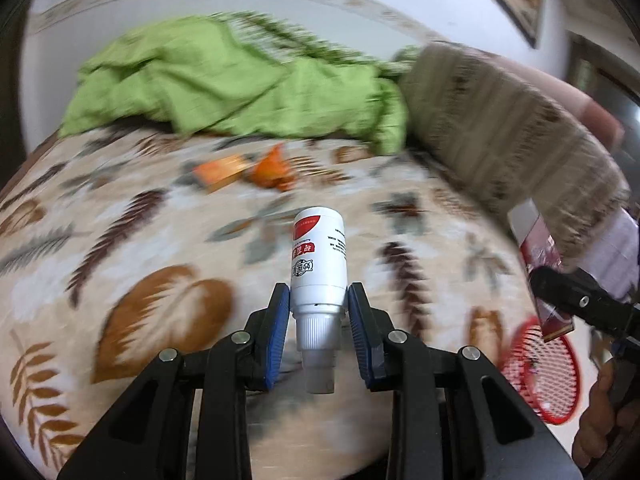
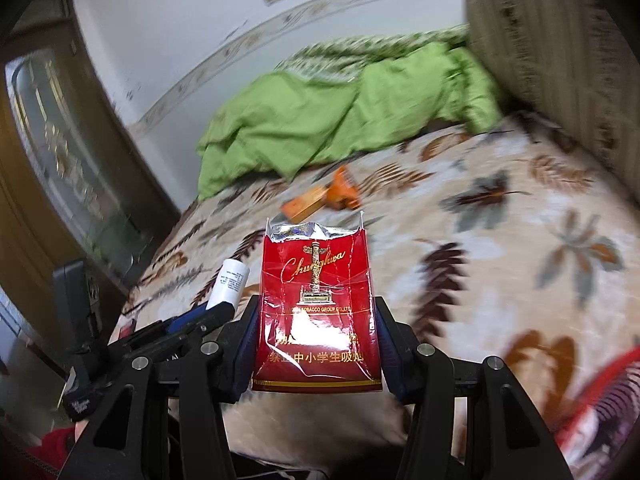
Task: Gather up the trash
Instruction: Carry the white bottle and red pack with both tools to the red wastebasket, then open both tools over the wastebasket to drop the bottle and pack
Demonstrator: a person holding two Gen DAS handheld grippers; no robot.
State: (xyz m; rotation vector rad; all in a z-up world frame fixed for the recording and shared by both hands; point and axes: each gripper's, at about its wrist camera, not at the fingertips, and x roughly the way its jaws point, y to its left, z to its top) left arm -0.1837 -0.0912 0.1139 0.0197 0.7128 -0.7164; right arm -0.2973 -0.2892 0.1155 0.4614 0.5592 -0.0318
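Note:
A small white bottle (image 1: 319, 264) with a red label sits cap-first between the blue pads of my left gripper (image 1: 319, 300), which is shut on it above the leaf-patterned bed (image 1: 160, 240). My right gripper (image 2: 316, 304) is shut on a torn red cigarette pack (image 2: 316, 312) with silver foil at its top. In the left wrist view the red pack (image 1: 540, 248) and the right gripper's black finger show at the right edge. The right wrist view has the white bottle (image 2: 230, 282) at lower left. An orange box (image 1: 222, 172) and an orange wrapper (image 1: 274, 170) lie farther up the bed.
A crumpled green blanket (image 1: 224, 80) lies across the far side of the bed. A brown striped cushion (image 1: 500, 128) stands at the right. A red mesh basket (image 1: 540, 372) sits off the bed's right edge. A dark wooden cabinet (image 2: 52, 140) stands at the left.

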